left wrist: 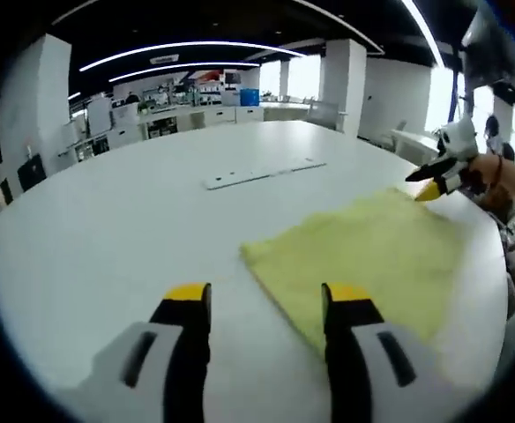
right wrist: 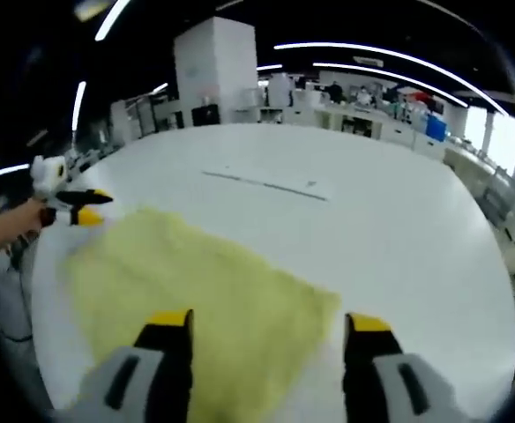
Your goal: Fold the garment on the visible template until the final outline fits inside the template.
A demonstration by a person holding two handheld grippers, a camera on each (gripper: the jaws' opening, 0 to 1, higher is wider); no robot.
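The yellow garment [left wrist: 372, 260] lies flat on the white table [left wrist: 108, 229], apparently folded to a rectangle; I can't make out a template outline, so fit is unconfirmed. My left gripper [left wrist: 266, 304] and right gripper [right wrist: 266, 328] both hover open, empty. Bare tabletop stretches beyond every edge.

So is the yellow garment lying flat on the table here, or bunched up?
Flat. The yellow garment lies spread on the white table as a smooth, roughly rectangular sheet with straight edges. Whether it is already folded into layers, cannot tell.
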